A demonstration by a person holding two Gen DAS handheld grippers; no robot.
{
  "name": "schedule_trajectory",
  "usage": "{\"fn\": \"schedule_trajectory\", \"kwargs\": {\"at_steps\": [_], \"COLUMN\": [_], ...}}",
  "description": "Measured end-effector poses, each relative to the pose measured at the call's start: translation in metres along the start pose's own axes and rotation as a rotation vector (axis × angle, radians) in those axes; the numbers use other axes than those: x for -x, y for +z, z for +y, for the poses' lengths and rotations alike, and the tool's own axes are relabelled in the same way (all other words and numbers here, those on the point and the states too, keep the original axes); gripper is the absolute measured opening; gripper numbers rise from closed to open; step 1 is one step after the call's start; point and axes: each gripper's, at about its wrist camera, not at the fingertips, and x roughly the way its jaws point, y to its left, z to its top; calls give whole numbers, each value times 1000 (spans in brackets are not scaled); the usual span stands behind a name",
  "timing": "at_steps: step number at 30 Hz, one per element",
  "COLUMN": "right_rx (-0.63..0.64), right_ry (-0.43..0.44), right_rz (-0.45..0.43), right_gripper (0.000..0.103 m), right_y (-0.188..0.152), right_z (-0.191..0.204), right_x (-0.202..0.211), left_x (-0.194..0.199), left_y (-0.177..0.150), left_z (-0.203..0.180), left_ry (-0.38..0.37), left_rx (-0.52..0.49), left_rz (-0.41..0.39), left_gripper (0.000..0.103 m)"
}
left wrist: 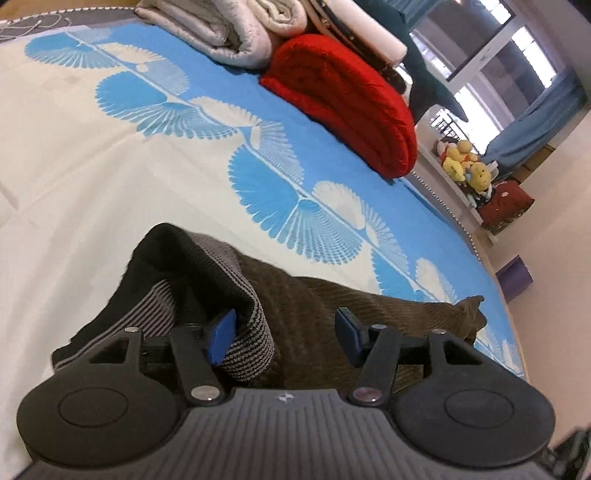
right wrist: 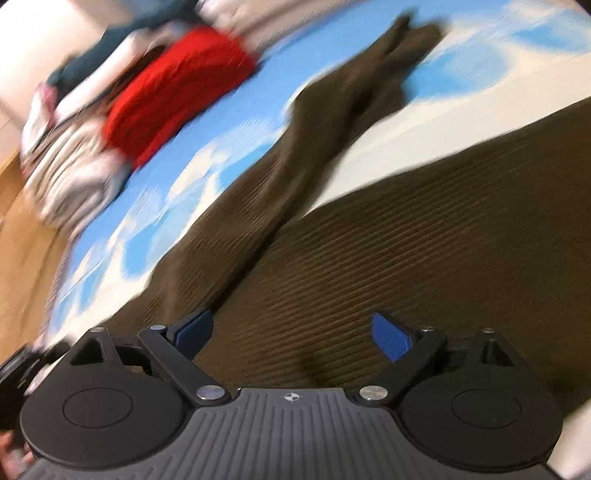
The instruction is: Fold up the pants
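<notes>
Dark brown ribbed pants (left wrist: 332,317) lie on a bed with a blue and white fan-patterned cover (left wrist: 155,155). In the left wrist view their striped grey waistband (left wrist: 243,343) is turned up, showing a black lining. My left gripper (left wrist: 286,332) is open, its left blue pad at the waistband's edge. In the blurred right wrist view the pants (right wrist: 406,236) spread wide below me, with one leg (right wrist: 332,110) running far up the bed. My right gripper (right wrist: 293,334) is open just above the fabric and holds nothing.
A folded red blanket (left wrist: 347,99) and rolled grey quilts (left wrist: 236,29) sit at the head of the bed. A low shelf with yellow plush toys (left wrist: 465,162) stands past the bed's right edge. A purple box (left wrist: 515,278) is on the floor.
</notes>
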Motion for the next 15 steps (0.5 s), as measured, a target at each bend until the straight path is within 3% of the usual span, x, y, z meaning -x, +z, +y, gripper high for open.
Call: {"fn": "schedule_trajectory", "kwargs": {"at_steps": [4, 9, 11, 13, 15], "right_rx": [-3, -44, -19, -19, -11], "right_ry": [124, 156, 195, 243, 249], "right_rz": [104, 189, 167, 188, 200], "right_gripper": [93, 87, 86, 73, 38], "right_y": [22, 20, 16, 12, 6], "right_z": [23, 42, 52, 61, 67], "right_x": [-49, -105, -112, -120, -131], "left_x": [1, -1, -1, -1, -1], "left_y": [1, 3, 4, 4, 1], "left_z": [-3, 3, 4, 5, 3], "left_ry": [-20, -30, -27, -27, -19], "left_rx": [-5, 8, 11, 14, -2], "left_rz": [-14, -13, -15, -15, -15], "left_gripper": [64, 64, 64, 64, 64]}}
